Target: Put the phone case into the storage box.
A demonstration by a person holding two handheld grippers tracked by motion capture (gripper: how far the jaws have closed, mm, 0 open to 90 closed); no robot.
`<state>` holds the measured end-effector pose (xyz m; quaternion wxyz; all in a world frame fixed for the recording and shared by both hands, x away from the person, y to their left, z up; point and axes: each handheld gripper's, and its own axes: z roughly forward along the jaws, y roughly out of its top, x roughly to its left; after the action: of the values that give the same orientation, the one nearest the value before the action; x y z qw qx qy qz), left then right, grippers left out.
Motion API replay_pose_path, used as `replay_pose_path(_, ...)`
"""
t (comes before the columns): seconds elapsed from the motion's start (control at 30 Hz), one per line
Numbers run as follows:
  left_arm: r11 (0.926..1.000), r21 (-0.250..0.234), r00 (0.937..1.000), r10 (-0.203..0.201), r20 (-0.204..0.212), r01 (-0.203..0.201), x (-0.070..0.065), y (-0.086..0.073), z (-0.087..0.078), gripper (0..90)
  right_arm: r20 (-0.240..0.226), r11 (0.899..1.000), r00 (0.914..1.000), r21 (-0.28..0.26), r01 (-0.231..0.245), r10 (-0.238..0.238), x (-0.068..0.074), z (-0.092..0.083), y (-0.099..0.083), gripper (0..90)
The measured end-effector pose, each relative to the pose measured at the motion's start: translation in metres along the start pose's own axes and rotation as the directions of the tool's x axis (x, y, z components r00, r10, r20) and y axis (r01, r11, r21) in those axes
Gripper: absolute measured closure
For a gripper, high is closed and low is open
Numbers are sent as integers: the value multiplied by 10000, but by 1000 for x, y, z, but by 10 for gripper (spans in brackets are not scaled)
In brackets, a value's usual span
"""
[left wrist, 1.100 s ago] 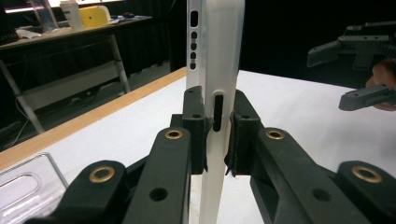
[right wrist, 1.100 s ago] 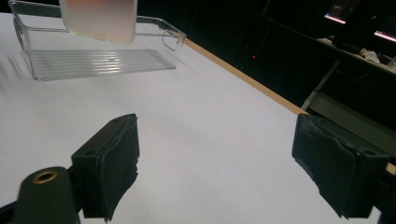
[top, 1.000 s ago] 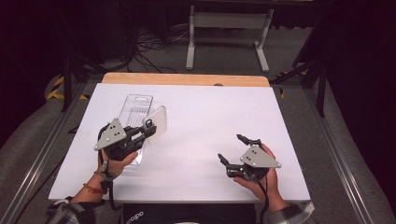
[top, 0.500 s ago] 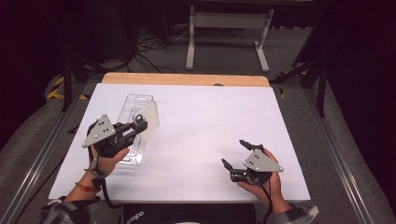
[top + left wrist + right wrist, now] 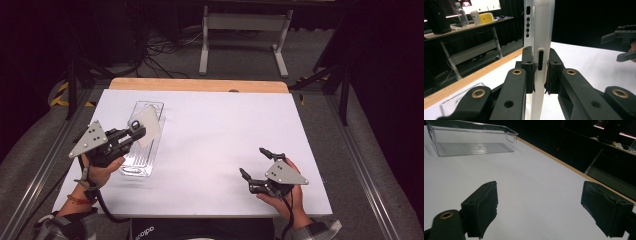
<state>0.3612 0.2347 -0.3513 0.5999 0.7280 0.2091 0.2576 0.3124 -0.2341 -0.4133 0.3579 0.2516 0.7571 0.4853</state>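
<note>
A thin white phone case [image 5: 149, 125] with side cutouts hangs tilted over the clear plastic tray [image 5: 136, 170] at the table's left. My left gripper [image 5: 134, 131] is shut on the case's edge. In the left gripper view both pads press the upright case [image 5: 539, 30], with my left gripper [image 5: 540, 65] clamped near a slot, and the tray [image 5: 451, 105] lies below. My right gripper [image 5: 251, 161] rests in a hand at the front right, open with nothing between its jaws. Its own view shows my right gripper [image 5: 539, 205] spread wide over bare white table, the tray [image 5: 474, 147] farther off.
The white table top [image 5: 225, 125] has a wooden strip [image 5: 200, 85] along its far edge. A metal stand [image 5: 240, 30] and cables lie on the floor beyond. The right gripper's jaws [image 5: 624, 45] appear at the right edge of the left gripper view.
My left gripper has carried the white case leftward and slightly up over the tray. The right gripper has stayed about where it was.
</note>
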Motion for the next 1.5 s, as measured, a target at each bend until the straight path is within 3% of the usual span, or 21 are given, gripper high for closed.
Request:
replay_pose_path(0.53, 9987, 146, 9986, -476, -250, 480, 34, -14, 1, 808, -115, 9996, 9997, 167, -207, 209, -6, 10, -1, 121)
replay_pose_path(0.8, 9964, 474, 9975, -702, 7, 701, 51, -24, 10, 808, -314, 9995, 9995, 314, -43, 53, -2, 16, -2, 121)
replay_pose_path(0.93, 9940, 856, 9965, -715, 442, 675, 60, -30, 19, 807, -389, 9988, 9991, 462, -146, 164, 0, 18, -3, 121)
replay_pose_path(1.03, 9915, 1141, 9973, -661, 322, 621, 68, -34, 28, 808, -353, 9980, 9991, 584, -225, 246, 0, 21, -3, 124)
replay_pose_path(1.23, 9889, 1352, 9964, -688, 494, 616, 87, -36, 41, 808, -350, 9949, 9994, 1012, 23, 13, 4, 30, -5, 127)
replay_pose_path(1.37, 9890, 1345, 9965, -683, 479, 613, 94, -36, 47, 808, -395, 9933, 9992, 1156, 59, -14, 5, 32, -6, 130)
replay_pose_path(1.5, 9843, 1605, 9962, -797, 351, 731, 103, -35, 58, 808, -401, 9906, 9992, 1363, 97, -43, 6, 34, -8, 132)
